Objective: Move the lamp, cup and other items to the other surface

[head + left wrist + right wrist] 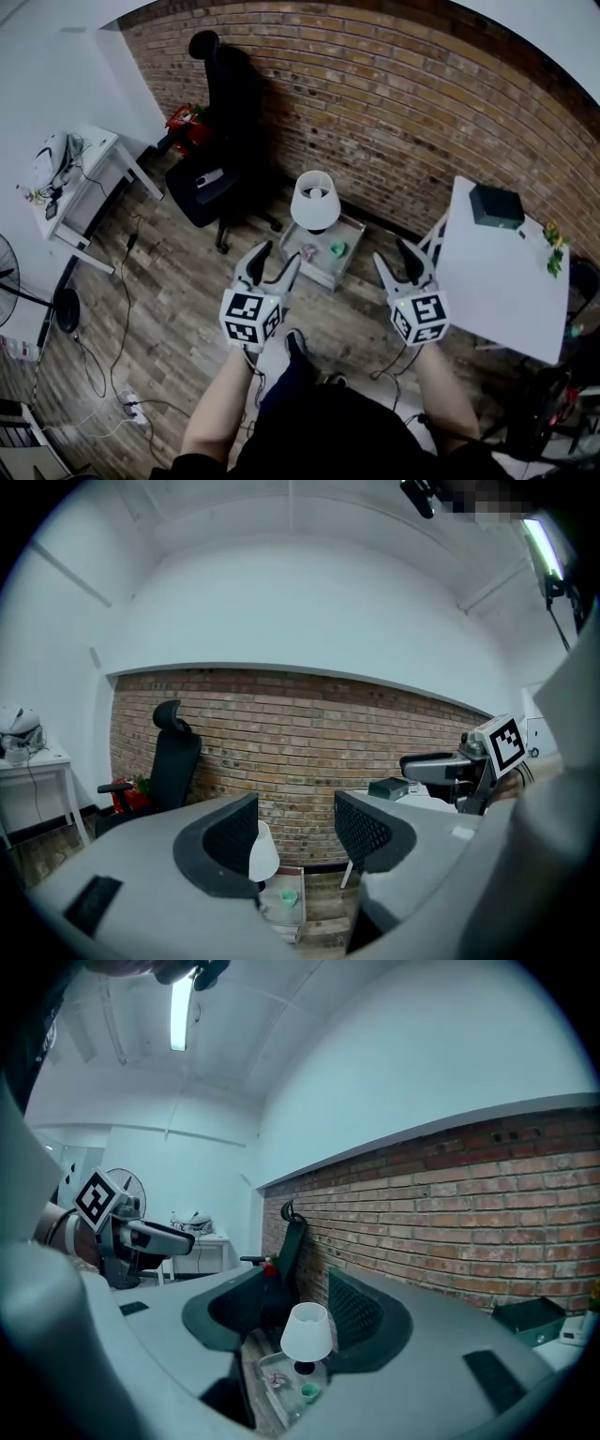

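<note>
A white-shaded lamp (pixel 314 200) stands on a low grey table (pixel 354 228) by the brick wall, with a small green cup (pixel 337 249) and a pinkish item (pixel 307 251) beside it. A white table (pixel 502 281) to the right carries a dark box (pixel 495 206). My left gripper (pixel 277 259) and right gripper (pixel 405 257) hover open and empty, short of the low table. In the left gripper view the lamp (pixel 265 853) and cup (pixel 289 897) show far off between the jaws of the left gripper (pixel 295 832). The right gripper view frames the lamp (pixel 307 1331), cup (pixel 308 1392) and pinkish item (pixel 277 1381).
A black office chair (pixel 220 141) stands left of the low table, with a red object (pixel 187 122) behind it. A white desk (pixel 80 173) with cables, a fan (pixel 28 300) and floor cables (pixel 112 366) lie to the left. A small plant (pixel 555 246) sits on the white table's far edge.
</note>
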Motion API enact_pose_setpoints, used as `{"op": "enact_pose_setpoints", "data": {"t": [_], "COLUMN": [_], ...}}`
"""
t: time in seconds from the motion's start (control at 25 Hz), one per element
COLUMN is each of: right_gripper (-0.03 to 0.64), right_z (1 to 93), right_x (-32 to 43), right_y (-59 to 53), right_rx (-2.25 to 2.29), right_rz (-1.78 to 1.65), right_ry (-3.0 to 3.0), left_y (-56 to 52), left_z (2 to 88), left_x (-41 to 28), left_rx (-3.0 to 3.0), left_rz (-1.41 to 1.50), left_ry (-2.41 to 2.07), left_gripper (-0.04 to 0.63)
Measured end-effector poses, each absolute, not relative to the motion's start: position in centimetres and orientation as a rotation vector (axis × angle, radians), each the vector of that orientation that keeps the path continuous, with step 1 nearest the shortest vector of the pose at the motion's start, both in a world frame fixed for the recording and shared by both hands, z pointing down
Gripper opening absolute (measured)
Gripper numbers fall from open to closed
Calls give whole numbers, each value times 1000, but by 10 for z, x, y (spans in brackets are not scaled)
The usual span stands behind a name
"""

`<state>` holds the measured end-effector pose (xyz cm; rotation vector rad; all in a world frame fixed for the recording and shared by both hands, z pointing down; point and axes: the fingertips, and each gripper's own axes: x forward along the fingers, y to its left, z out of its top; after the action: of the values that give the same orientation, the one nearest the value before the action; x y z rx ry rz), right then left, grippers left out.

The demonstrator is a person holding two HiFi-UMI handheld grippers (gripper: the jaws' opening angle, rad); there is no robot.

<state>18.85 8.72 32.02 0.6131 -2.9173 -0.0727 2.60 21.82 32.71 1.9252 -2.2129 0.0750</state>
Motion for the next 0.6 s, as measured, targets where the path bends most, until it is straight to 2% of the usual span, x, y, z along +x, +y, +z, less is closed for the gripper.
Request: {"op": "enact_pose_setpoints", "data": {"t": [0.6], "right_gripper": [242], "right_z": [344], "right_x": [75], "right_y": [-7], "right_rx": [764], "right_rz": [-69], "right_ry": [-2730], "left_y": [126], "left_z": [402], "left_x": [-125], "left_rx": [2016], "left_rz": [157], "left_ry": [-1978], "left_gripper": [244]}}
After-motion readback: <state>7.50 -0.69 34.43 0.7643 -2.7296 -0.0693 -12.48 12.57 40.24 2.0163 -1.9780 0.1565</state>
